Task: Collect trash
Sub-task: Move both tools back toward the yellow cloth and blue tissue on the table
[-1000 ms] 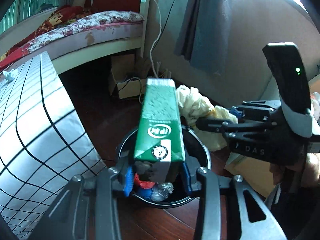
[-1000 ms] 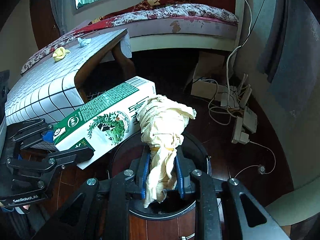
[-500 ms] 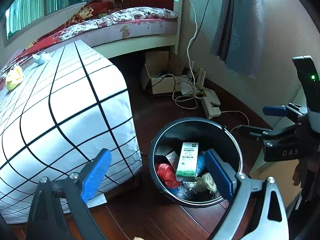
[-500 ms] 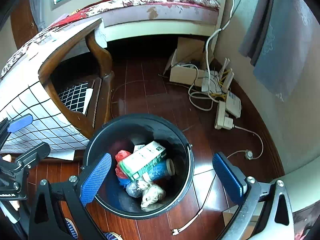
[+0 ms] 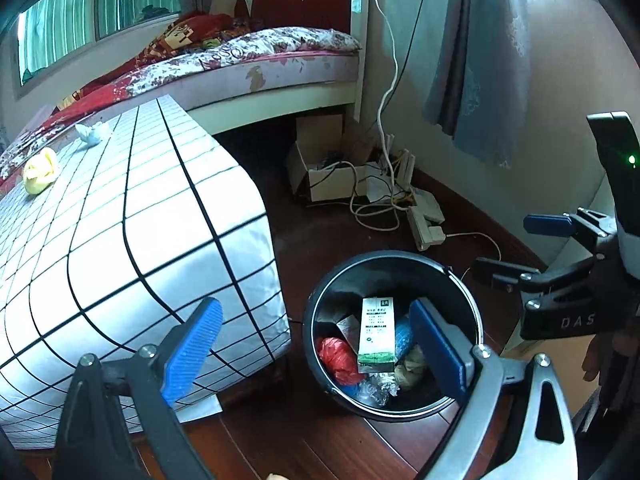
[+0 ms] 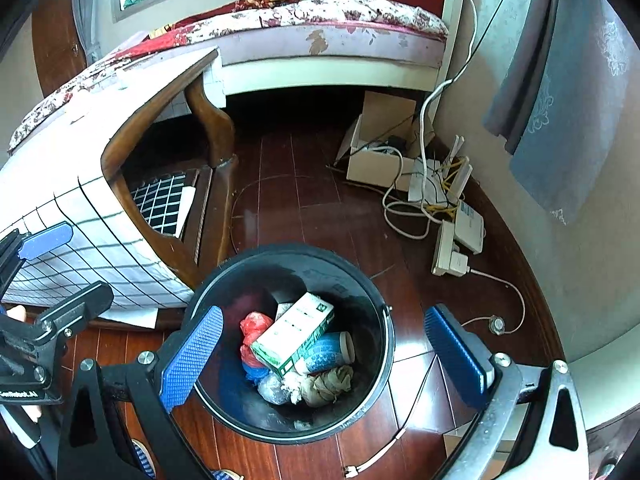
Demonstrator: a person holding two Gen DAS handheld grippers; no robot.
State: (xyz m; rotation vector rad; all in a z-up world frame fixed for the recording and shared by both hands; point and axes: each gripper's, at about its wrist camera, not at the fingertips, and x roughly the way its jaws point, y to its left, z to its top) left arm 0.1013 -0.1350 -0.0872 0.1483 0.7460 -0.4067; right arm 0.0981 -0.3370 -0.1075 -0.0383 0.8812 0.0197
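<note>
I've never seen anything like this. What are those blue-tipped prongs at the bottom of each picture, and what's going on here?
No robot here: a person holds a two-fingered claw in each hand, each with a wide-angle camera looking along its fingers. One picture comes from the left claw, the other from the right claw. Both are open and hold nothing. Below them on the wooden floor stands a black bin containing a green-and-white carton, a red bag and crumpled cloth. On the checked tablecloth lie a yellow wad and a white wad.
</note>
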